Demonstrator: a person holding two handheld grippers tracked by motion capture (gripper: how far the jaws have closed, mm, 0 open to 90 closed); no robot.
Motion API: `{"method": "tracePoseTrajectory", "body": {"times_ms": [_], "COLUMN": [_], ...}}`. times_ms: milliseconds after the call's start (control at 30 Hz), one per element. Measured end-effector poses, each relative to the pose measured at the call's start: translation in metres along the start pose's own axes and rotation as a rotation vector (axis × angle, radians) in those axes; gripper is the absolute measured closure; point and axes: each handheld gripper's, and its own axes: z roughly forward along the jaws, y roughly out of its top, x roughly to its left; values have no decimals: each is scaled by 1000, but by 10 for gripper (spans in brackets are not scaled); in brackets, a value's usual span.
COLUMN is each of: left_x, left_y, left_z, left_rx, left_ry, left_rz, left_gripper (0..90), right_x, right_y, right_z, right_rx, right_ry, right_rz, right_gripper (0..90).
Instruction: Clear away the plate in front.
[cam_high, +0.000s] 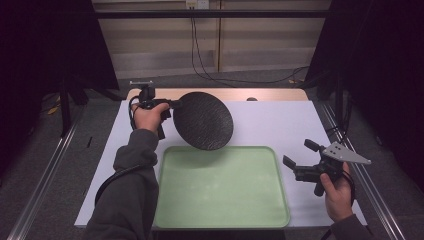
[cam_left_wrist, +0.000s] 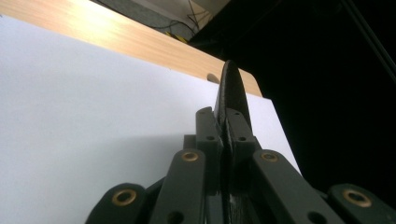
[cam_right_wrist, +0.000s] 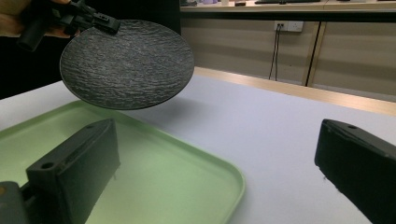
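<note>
1. The left claw (cam_high: 170, 103) pinches a dark plate (cam_high: 203, 120) by its rim, held above the counter (cam_high: 280, 125) near the green tray (cam_high: 222, 187).
2. The right claw (cam_high: 300, 160) waits spread beside the tray.
3. Best lowered level, grip firm.

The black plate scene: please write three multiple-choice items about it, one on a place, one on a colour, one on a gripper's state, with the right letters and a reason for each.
1. Where is the black plate?
A. Flat on the tray
B. Held in the air, tilted, over the tray's far edge
C. On the floor

2. What colour is the tray?
A. Light green
B. Red
C. Blue

3. How is the right gripper?
A. Shut on the plate
B. Shut on nothing
C. Open, holding nothing

Key: 1 B, the left gripper clamps its rim and the right gripper view shows a gap beneath; 2 A, its surface is pale green; 3 C, its jaws stand wide apart.
</note>
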Motion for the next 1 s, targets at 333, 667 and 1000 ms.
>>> {"method": "tracePoseTrajectory", "body": {"times_ms": [333, 667, 1000], "left_x": [-6, -16, -21], "left_y": [-15, -28, -44], "left_z": [-4, -6, -6], "left_rx": [63, 115, 156], "left_ry": [-56, -103, -128], "left_rz": [33, 68, 79], "left_gripper": [866, 865, 864], "right_x": [-1, -1, 0], "right_y": [0, 0, -1], "right_z": [-1, -1, 0], "right_rx": [5, 5, 6], "right_ry": [7, 11, 12], "right_rz": [-6, -10, -14], "right_gripper": [0, 0, 0]}}
